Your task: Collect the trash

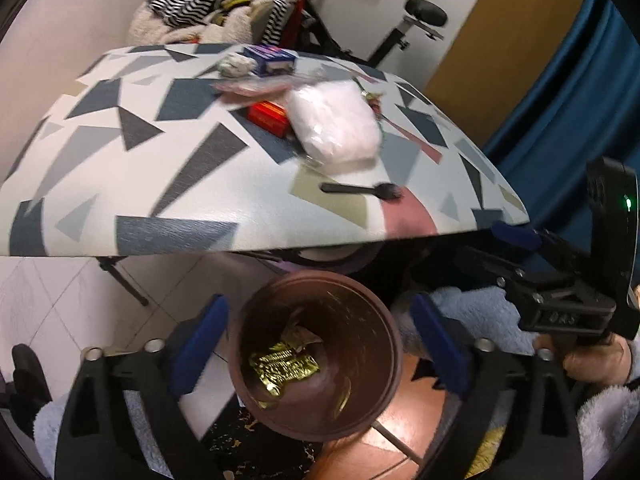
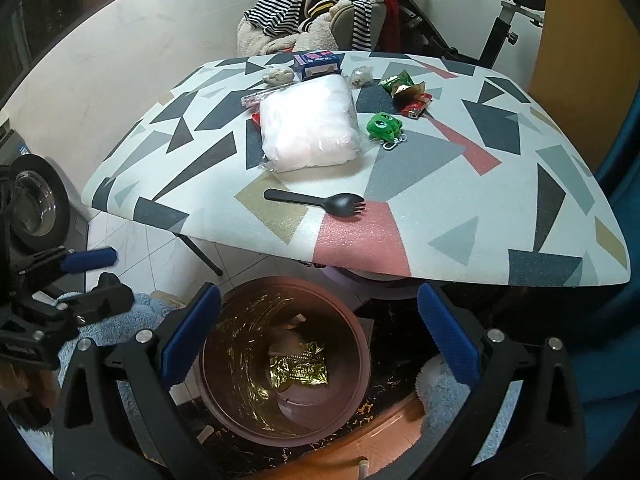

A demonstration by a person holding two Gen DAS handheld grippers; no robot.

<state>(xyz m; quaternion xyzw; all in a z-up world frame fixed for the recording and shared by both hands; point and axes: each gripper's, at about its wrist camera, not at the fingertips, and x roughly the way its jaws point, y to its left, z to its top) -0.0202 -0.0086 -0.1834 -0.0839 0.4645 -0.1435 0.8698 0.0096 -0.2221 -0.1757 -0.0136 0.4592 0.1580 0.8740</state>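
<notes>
Landmark: brown trash bin (image 2: 286, 364), round, standing on the floor just below the near edge of the patterned table (image 2: 460, 216). In the bin: a gold foil wrapper (image 2: 298, 368) on the bottom, with paler scraps beside it. Left gripper (image 1: 320, 354): jaws spread wide, empty, one blue-padded finger on each side of the bin's rim, above the bin. Right gripper (image 2: 318, 334): likewise spread wide and empty, poised over the bin's mouth; in the left wrist view it shows to the right of the bin, held in a hand (image 1: 592, 360). On the table, beyond the bin: a black plastic spork (image 2: 316, 202) nearest the bin, lying flat, tines to the right. Behind the spork, farther from the bin: a clear bag of white stuffing (image 2: 308, 128), with a red box (image 1: 270, 116) partly tucked under its left side. Right of the bag: a green frog toy (image 2: 384, 126) with a metal clip. Beyond that: a green-and-gold wrapper (image 2: 400, 84) and a red lighter (image 2: 418, 106), touching. Farthest from the bin, along the table's back edge: a blue carton (image 2: 318, 64), a crumpled paper ball (image 2: 278, 76) and a small clear packet (image 2: 362, 76). Behind the table: a chair heaped with striped clothing (image 2: 316, 4), and an exercise bike (image 2: 508, 4).
</notes>
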